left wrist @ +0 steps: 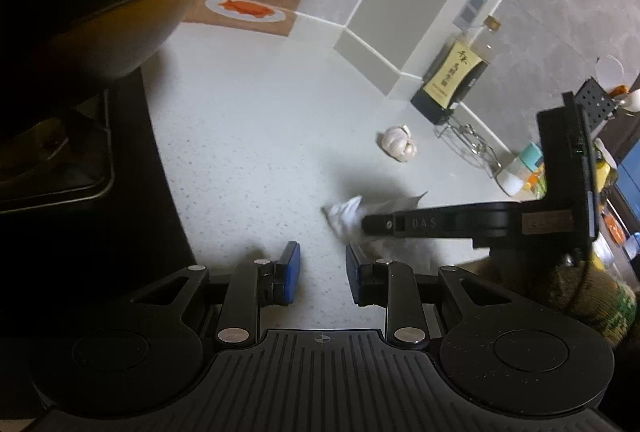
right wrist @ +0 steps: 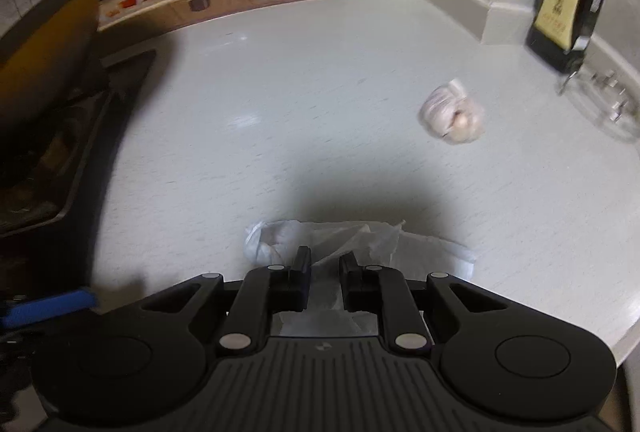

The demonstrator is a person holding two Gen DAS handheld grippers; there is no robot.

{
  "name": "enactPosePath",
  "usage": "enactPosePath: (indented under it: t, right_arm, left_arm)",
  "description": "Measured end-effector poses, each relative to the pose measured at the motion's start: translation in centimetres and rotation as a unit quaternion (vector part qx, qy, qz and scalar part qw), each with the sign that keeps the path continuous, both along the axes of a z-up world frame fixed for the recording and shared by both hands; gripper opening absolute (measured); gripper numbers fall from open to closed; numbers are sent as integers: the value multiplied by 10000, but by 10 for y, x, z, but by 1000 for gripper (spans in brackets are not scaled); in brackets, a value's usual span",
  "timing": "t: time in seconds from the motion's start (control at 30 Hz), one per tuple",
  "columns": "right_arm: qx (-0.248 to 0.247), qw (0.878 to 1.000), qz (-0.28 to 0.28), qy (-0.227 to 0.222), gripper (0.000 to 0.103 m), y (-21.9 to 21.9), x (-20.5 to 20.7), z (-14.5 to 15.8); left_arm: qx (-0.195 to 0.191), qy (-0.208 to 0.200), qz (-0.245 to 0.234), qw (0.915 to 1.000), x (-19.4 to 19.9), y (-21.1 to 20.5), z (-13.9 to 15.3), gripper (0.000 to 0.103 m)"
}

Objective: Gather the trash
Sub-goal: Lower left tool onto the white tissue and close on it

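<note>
A crumpled piece of white plastic wrap [right wrist: 360, 236] lies on the pale countertop [right wrist: 280, 112], and its near part runs between the fingers of my right gripper [right wrist: 325, 264]. The narrow jaws look pressed onto the wrap. In the left wrist view the right gripper [left wrist: 366, 223] reaches in from the right, its tip on the same wrap [left wrist: 344, 214]. My left gripper [left wrist: 322, 264] hovers just in front of the wrap, its blue pads [left wrist: 290, 264] apart over bare counter. One blue pad [right wrist: 48, 306] shows at the right wrist view's left edge.
A garlic bulb [left wrist: 398, 144] [right wrist: 452, 114] lies beyond the wrap. A dark bottle [left wrist: 456, 72] with a yellow label, a wire rack [left wrist: 468, 144] and a small jar [left wrist: 520, 168] stand along the back right wall. A black wok [left wrist: 92, 0] sits on the stove [left wrist: 60, 160] at left. A knitted sleeve [left wrist: 592, 296] is at right.
</note>
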State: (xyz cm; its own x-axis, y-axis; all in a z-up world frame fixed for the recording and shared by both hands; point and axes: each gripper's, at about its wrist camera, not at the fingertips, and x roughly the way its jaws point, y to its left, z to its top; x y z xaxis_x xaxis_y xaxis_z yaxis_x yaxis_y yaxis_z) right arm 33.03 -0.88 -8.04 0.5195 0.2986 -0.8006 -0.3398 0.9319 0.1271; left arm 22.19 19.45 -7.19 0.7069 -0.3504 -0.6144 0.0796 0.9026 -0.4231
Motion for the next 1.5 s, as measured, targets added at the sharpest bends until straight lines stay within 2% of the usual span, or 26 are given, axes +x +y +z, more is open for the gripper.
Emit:
enactPosePath:
  t: [0.13,0.23,0.43,0.5,0.57,0.6,0.63,0.73,0.93,1.13,1.33,1.5]
  right_arm:
    - [634,9968,257,415,18,4,-6,-2]
    - [1122,9894,472,787,18,11,-10,-6]
    - [1279,9831,942,906,18,35,-25,-8]
    - [1125,9860,1057,634,20,39,-32,-2]
    - [931,9887,1156,211,39,40,-41,10]
    - [891,9892,1164,21,57,39,-45,16]
    - [860,9894,1150,-192,67,35,-49,23]
    - [709,9901,1021,-650,68,23,-53,38]
    - [308,9928,373,-1097,72,-12,-50,44]
    - [-155,9929,-201,-1158,73,-44,-47,25]
    - [-201,9906,-662,-1182,81,-67,-47,18]
    - [-74,9914,-701,-1098,81,-78,-45,12]
  left_arm:
    - [45,-10,243,9997,-4,10,3,28]
    - [69,-12,464,9989,-7,20,6,28]
    - [120,-23,753,9971,-13,34,11,28]
    - [131,-21,802,9967,-14,36,12,28]
    - [135,-8,819,9965,-14,36,12,28]
    - [137,1,814,9966,-15,35,12,28]
    - [141,8,792,9968,-15,33,12,28]
    - [156,22,659,9977,-13,25,12,28]
    - [175,-1,418,9990,-5,5,12,28]
    - [342,-6,-130,9993,7,-30,5,28]
    - [1266,114,-480,9907,16,-68,-13,28]
    - [1566,291,-429,9863,17,-71,-21,28]
